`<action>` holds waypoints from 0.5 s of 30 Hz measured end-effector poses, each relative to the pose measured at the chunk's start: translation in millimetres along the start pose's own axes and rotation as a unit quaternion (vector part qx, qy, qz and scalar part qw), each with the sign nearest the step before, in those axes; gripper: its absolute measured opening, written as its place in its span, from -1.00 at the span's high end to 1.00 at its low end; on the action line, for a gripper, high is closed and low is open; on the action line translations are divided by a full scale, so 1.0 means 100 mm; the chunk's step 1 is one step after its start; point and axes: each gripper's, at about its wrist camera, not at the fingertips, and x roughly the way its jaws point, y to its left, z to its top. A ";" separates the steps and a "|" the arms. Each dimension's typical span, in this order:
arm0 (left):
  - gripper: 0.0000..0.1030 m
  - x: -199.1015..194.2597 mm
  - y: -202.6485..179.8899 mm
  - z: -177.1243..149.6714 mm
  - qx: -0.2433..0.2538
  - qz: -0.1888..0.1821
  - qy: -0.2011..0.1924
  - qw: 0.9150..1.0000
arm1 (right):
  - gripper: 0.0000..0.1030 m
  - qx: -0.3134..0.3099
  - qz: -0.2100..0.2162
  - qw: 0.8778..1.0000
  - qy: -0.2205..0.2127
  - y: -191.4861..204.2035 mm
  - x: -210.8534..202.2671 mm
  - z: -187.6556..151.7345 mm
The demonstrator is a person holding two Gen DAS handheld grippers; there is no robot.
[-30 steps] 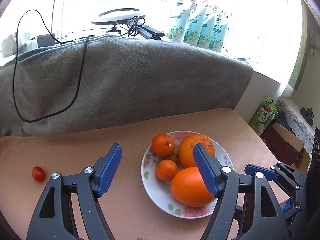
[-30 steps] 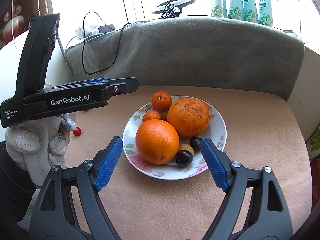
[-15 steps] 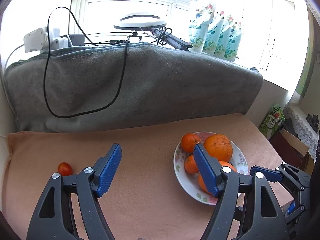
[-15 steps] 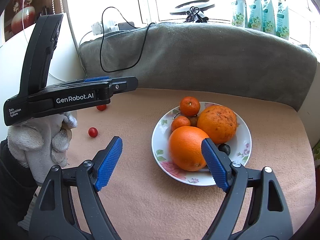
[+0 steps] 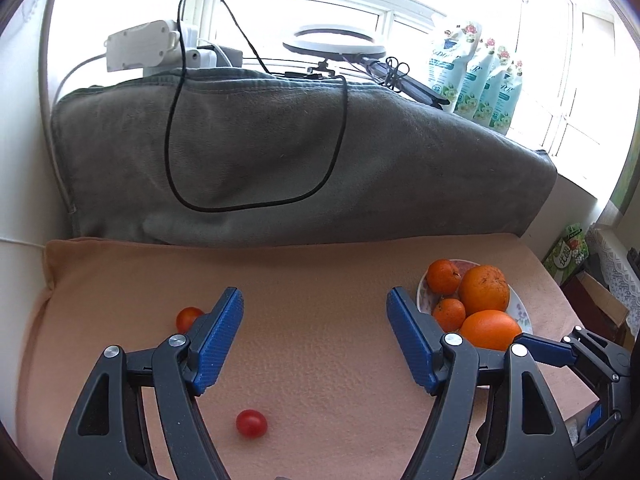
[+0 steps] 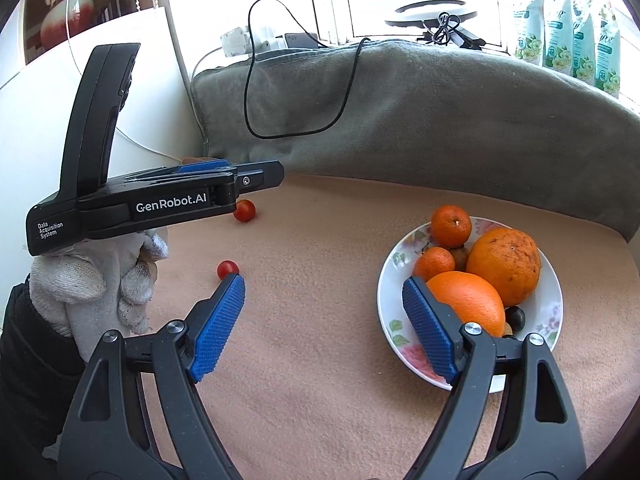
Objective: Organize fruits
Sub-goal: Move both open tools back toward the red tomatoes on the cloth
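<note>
- Left gripper point(image 5: 315, 312), black frame with blue ribbed pads: jaws spread wide, nothing between them. It hangs above the peach-coloured cloth table cover point(image 5: 312, 272).
- Right gripper point(image 6: 323, 292), same build: jaws equally wide apart, nothing held. Its right pad overlaps the near edge of the plate in the right wrist view.
- In the right wrist view the left gripper is seen side-on, held by a hand in a white knit glove point(image 6: 100, 280); its body is marked "GenRobot.AI".
- White floral-rimmed ceramic plate point(image 6: 550, 304) sits on the cloth at the right. On it: two large oranges point(image 6: 504, 266), two small mandarins point(image 6: 451, 226), and some small dark and brown round fruits point(image 6: 515, 316) partly hidden between them.
- Two small red cherry tomatoes lie loose on the cloth, well apart from the plate. Nearer cherry tomato point(image 5: 251, 423) lies low between the left gripper's fingers in the left wrist view. Farther cherry tomato point(image 5: 188, 317) lies just beyond the left pad, partly hidden by it.
- Grey fleece blanket point(image 5: 280, 152) is draped over the raised back behind the cloth; a black cable point(image 5: 256, 208) loops down across it.
- White ring light point(image 5: 334, 40) and four pale-green floral refill pouches point(image 5: 476, 80) stand on the window sill.
</note>
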 end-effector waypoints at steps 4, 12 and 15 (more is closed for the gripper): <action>-0.44 0.01 0.22 -0.07 -0.009 0.015 0.007 1.000 | -0.63 -0.004 0.016 1.000 0.009 0.12 0.13 0.01; -0.44 0.06 0.66 -0.20 -0.035 0.043 0.022 0.998 | -0.62 -0.019 0.045 0.998 0.025 0.36 0.38 0.01; -0.44 0.08 0.81 -0.23 -0.047 0.047 0.028 0.997 | -0.62 -0.024 0.056 0.998 0.033 0.42 0.48 0.00</action>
